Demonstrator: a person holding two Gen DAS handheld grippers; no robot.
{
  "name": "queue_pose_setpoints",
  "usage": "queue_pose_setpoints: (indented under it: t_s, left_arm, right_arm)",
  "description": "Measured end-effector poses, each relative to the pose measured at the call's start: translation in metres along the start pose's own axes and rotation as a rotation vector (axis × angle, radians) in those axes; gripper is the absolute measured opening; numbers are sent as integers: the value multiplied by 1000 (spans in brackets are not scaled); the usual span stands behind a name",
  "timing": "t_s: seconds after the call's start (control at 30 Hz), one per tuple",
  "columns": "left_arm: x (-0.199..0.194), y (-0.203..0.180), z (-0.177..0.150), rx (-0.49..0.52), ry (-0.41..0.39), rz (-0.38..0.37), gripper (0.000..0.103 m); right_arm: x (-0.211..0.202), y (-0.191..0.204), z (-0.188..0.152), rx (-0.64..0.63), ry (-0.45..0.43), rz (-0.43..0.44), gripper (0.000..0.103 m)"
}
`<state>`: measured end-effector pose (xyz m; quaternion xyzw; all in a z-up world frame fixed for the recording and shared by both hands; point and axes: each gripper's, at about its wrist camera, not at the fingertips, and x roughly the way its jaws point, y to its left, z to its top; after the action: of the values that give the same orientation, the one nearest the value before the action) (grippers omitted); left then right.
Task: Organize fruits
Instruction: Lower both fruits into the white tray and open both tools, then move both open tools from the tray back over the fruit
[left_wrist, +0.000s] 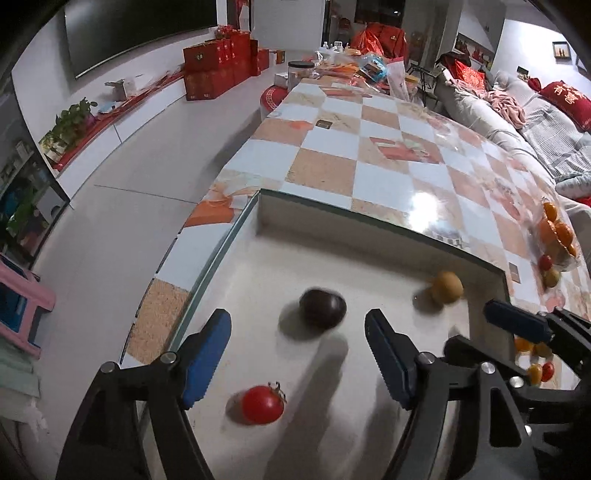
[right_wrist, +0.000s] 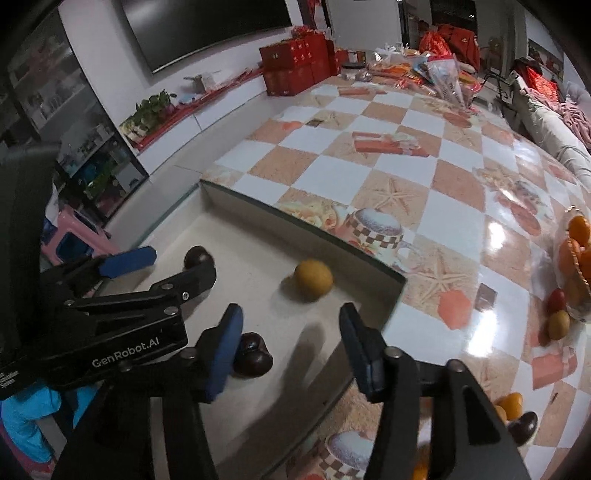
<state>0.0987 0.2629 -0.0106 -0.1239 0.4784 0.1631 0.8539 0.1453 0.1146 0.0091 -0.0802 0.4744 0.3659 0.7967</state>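
Both the left gripper (left_wrist: 297, 360) and the right gripper (right_wrist: 291, 349) are hanging released and empty over the white tray (left_wrist: 369, 221). A dark fruit (left_wrist: 322, 307), yellow fruit (left_wrist: 447, 287) and tomato (left_wrist: 263, 404) are lying apart inside, leaving bare floor between them and the tray's raised walls.

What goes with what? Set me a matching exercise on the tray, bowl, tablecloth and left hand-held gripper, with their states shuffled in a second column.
1 tray
2 bowl
3 tablecloth
4 left hand-held gripper

a holds oranges
b checked pattern
c open, nothing gripped
d holds a red tomato

Pairs: 1-d, 2-a, 3-b, 4-c
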Motion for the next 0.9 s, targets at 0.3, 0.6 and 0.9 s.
queue_pose_setpoints:
  t_s: [0.3,0.6,0.9]
  left_arm:
    - [-47,-29,-26,84,-35,-50,76]
    - [-94,-97,-80,232,-51,-168,76]
    - [-128,-141,-122,351,-98,-214,77]
  right_arm:
    - [-55,-20,-23,101,-55,-5,83]
    - [-106,-75,-91,267,-67,-78,91]
    - [-132,-118,-164,397,-46,-151,91]
